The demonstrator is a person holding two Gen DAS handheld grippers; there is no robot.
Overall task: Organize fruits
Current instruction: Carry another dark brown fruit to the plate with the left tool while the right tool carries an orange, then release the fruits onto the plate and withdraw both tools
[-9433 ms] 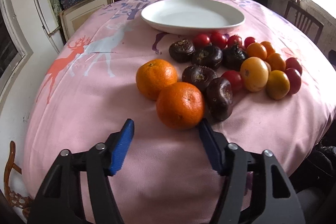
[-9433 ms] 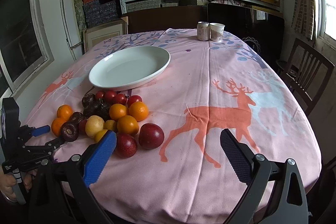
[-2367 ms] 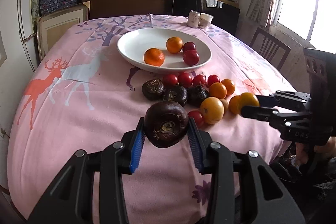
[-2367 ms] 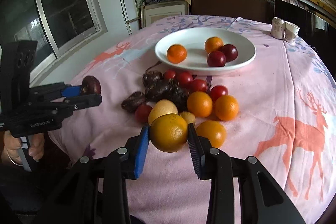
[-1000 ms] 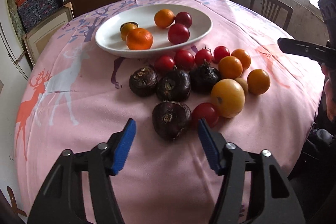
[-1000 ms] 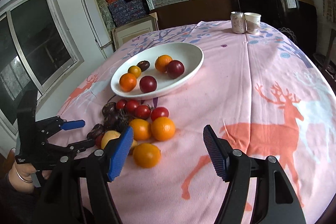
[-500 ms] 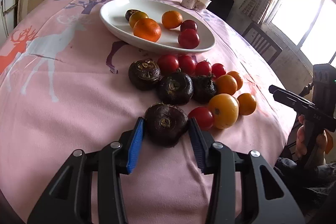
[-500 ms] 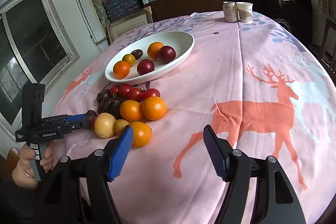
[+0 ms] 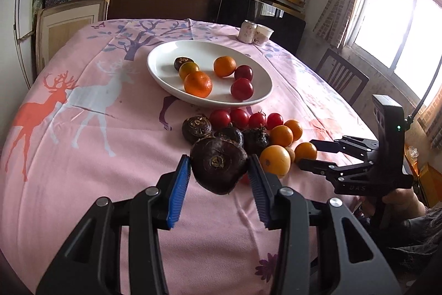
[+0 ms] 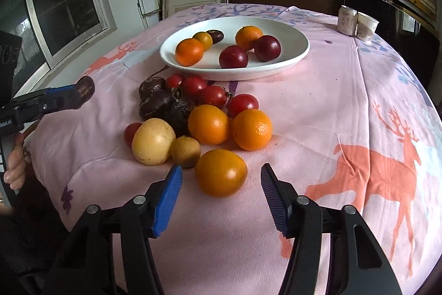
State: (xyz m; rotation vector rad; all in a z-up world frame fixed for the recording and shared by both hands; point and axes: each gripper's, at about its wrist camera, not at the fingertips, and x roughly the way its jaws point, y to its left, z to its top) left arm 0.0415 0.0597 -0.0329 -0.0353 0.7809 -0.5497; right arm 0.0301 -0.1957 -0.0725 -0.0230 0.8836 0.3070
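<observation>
Chestnut (image 9: pixel 219 164) now lifted by left gripper (image 9: pixel 219 184).

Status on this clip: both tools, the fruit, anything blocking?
Left tool shut on dark fruit, lifted off the cloth. Right tool open around orange fruit on the table. Six pieces on white plate. Path to plate looks clear.
</observation>
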